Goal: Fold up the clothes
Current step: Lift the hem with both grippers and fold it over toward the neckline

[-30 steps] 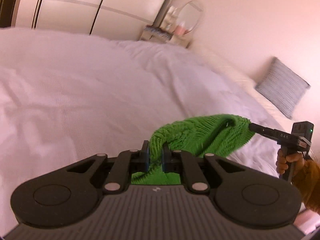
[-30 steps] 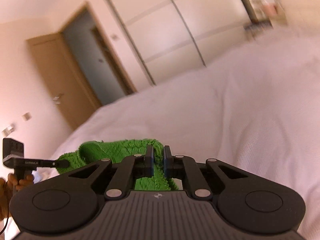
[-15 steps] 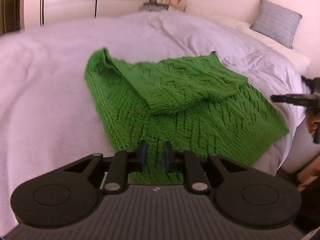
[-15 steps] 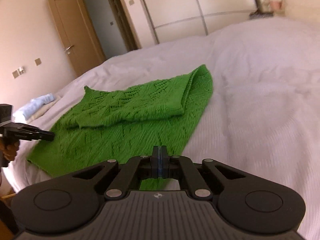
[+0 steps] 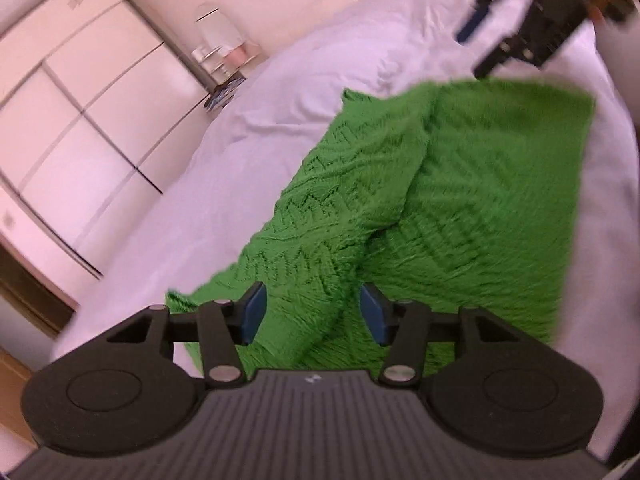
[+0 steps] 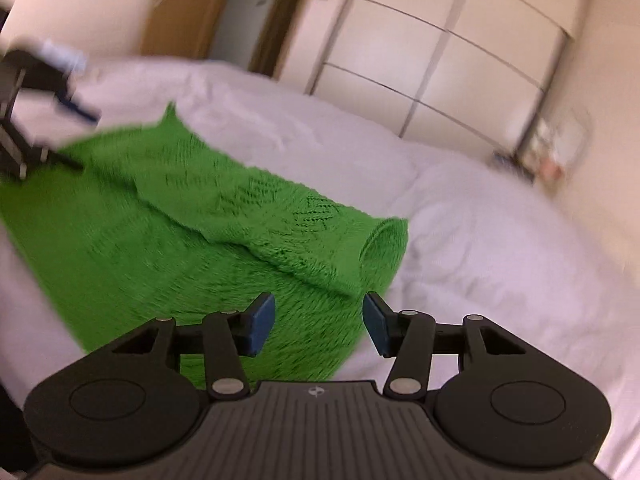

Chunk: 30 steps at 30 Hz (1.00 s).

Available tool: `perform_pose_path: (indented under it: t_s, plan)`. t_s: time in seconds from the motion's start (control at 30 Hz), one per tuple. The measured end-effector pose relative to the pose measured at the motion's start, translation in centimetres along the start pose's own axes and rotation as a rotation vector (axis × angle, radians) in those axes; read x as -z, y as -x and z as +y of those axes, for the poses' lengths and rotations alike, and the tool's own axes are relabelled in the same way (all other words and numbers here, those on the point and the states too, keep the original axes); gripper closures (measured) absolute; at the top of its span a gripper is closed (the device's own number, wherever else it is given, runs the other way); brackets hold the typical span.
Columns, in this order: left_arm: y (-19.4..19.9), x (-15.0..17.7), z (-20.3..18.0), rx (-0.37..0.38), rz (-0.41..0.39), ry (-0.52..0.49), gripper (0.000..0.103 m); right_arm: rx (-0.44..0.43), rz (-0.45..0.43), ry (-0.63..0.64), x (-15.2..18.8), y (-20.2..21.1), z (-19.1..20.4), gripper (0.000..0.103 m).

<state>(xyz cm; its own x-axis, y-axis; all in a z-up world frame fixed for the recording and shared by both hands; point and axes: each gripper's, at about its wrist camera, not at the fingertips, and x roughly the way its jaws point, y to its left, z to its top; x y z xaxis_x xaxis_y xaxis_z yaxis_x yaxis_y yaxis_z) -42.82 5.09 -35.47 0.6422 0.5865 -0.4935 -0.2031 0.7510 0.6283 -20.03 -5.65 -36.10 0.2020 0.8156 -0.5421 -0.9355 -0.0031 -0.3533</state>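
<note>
Green knit sweater (image 5: 460,208) is spread on white bed (image 5: 280,92), one flap laid over the middle. Left gripper (image 5: 311,312) and right gripper (image 6: 319,326) are held above it, jaws apart, empty. Risk: loose flap could be snagged and dragged off.

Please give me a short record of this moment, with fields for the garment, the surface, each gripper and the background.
garment: green knitted sweater, lying flat, one part folded over its body
surface: white bed cover
left gripper: jaws open, empty, above the garment's near edge
right gripper: jaws open, empty, above the garment's near edge
background: white sliding wardrobe, brown wooden door
image quality: motion blur in both views
</note>
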Motion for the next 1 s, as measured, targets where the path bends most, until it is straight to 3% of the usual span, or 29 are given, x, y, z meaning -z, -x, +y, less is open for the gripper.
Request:
perform_pose_path:
  t_s: [0.27, 0.33, 0.37, 0.4, 0.43, 0.57, 0.7, 0.87, 1.0]
  plan:
    - [-3.2, 1.7, -0.4, 0.007, 0.042, -0.054, 0.055, 0.085, 0.017, 0.339, -0.2, -7.1, 2.0, 0.054]
    - [-3.7, 1.7, -0.3, -0.007, 0.046, -0.058, 0.078, 0.090, 0.016, 0.387, -0.1, -8.5, 2.3, 0.055]
    - [-4.0, 1.6, -0.1, -0.010, 0.053, -0.050, 0.083, 0.090, 0.019, 0.405, -0.1, -9.1, 2.5, 0.058]
    - [-3.8, 1.7, 0.3, -0.017, 0.050, -0.027, 0.089, 0.091, 0.021, 0.423, -0.1, -9.7, 2.7, 0.081]
    - [-3.3, 1.8, 0.7, -0.025, 0.040, 0.003, 0.091, 0.087, 0.028, 0.430, -0.2, -9.8, 2.8, 0.094]
    - [1.0, 2.1, 2.6, -0.027, -0.013, 0.136, 0.091, 0.176, -0.036, 0.447, -1.2, -6.6, 3.4, 0.095]
    - [4.6, 3.1, 1.3, -0.007, -0.018, 0.181, 0.091, 0.194, -0.104, 0.389, -1.3, -0.9, 4.1, 0.095]
    - [5.8, 4.5, -2.2, 0.001, 0.040, 0.182, 0.091, 0.163, -0.046, 0.409, 2.7, 1.6, 7.6, 0.095]
    - [7.0, 4.0, -2.5, -0.018, 0.020, 0.210, 0.091, 0.180, -0.037, 0.375, 3.6, 2.9, 8.2, 0.095]
